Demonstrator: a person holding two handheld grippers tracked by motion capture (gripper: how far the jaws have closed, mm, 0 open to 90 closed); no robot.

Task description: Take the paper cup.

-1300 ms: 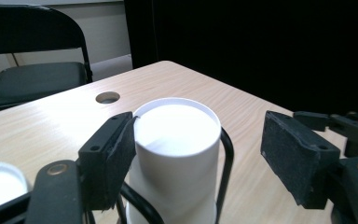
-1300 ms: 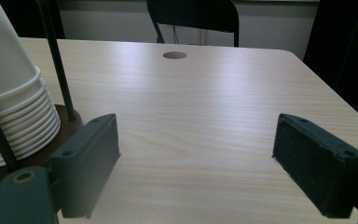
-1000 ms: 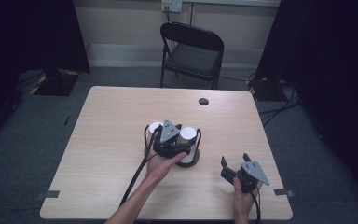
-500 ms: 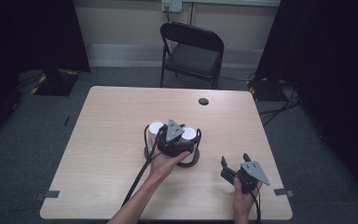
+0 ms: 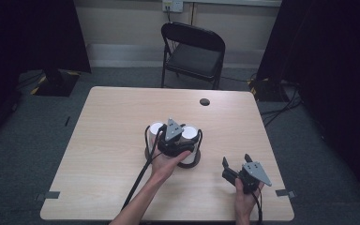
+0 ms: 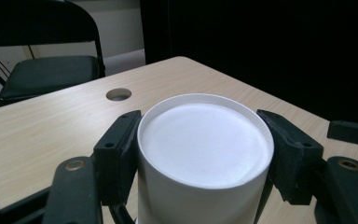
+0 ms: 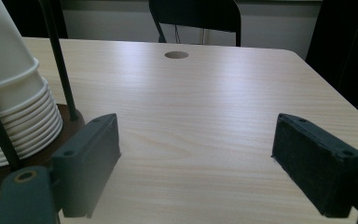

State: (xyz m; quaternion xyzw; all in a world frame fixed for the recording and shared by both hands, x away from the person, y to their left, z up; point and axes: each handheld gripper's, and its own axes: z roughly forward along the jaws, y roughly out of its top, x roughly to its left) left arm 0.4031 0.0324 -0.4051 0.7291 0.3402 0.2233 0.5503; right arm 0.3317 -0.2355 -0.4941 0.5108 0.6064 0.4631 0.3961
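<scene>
Two stacks of upturned white paper cups stand in a black wire holder on a round brown base (image 5: 194,163) at the middle of the table. My left gripper (image 5: 183,137) reaches over the right-hand stack (image 5: 190,132). In the left gripper view its jaws have just been closing with the top cup (image 6: 205,149) between them, and both pads now rest against the cup's sides. The left-hand stack (image 5: 155,129) stands free beside it. My right gripper (image 5: 236,161) hovers near the table's front right, its jaws wide open with nothing between them (image 7: 196,154). A cup stack (image 7: 9,93) shows at its left.
A round cable hole (image 5: 205,101) lies in the far part of the light wooden table (image 5: 103,140). A black folding chair (image 5: 192,49) stands behind the table. The left gripper's cable (image 5: 140,178) trails to the front edge.
The left gripper has shifted very slightly over the right-hand stack. The right gripper and the cup stacks have kept their places.
</scene>
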